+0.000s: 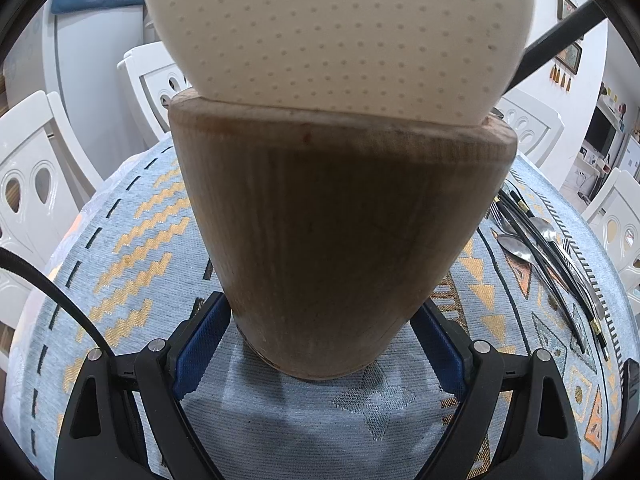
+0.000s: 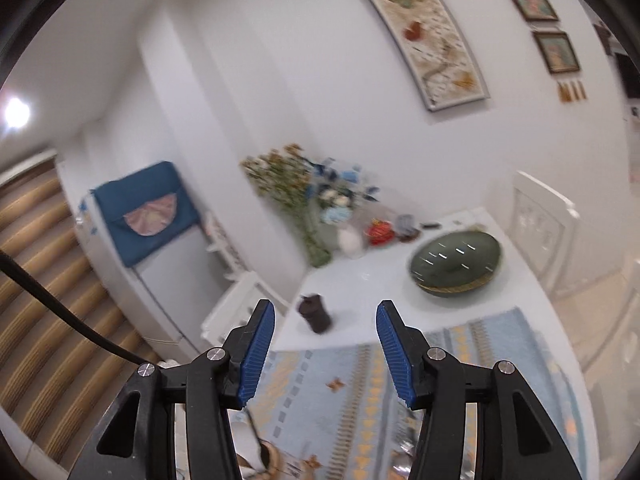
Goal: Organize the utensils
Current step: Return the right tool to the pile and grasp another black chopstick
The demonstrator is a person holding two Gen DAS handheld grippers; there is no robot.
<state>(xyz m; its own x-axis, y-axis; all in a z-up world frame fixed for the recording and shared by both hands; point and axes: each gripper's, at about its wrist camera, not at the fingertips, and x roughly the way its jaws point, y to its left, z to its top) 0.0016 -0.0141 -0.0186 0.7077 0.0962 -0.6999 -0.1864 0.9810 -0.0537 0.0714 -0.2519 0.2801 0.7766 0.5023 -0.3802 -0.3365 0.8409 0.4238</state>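
Observation:
In the left wrist view a round wooden utensil holder (image 1: 340, 220) stands on the patterned tablecloth (image 1: 132, 240) and fills the middle of the frame. My left gripper (image 1: 320, 312) is shut on its lower part, one blue pad pressed to each side. A wide cream perforated utensil head (image 1: 340, 32) rises out of the holder, and a black handle (image 1: 560, 40) slants away behind it. Loose spoons, forks and black chopsticks (image 1: 532, 248) lie on the cloth to the right. My right gripper (image 2: 325, 320) hangs open above the table with nothing between its fingers. The holder's rim (image 2: 272, 460) shows at that view's bottom edge.
White chairs (image 1: 36, 172) ring the table on the left and on the right (image 1: 616, 216). Past the cloth, on the bare white tabletop, stand a dark bowl (image 2: 456, 264), a small dark jar (image 2: 316, 314) and a vase of flowers (image 2: 304, 208). A fridge with a blue cover (image 2: 148, 208) stands beyond.

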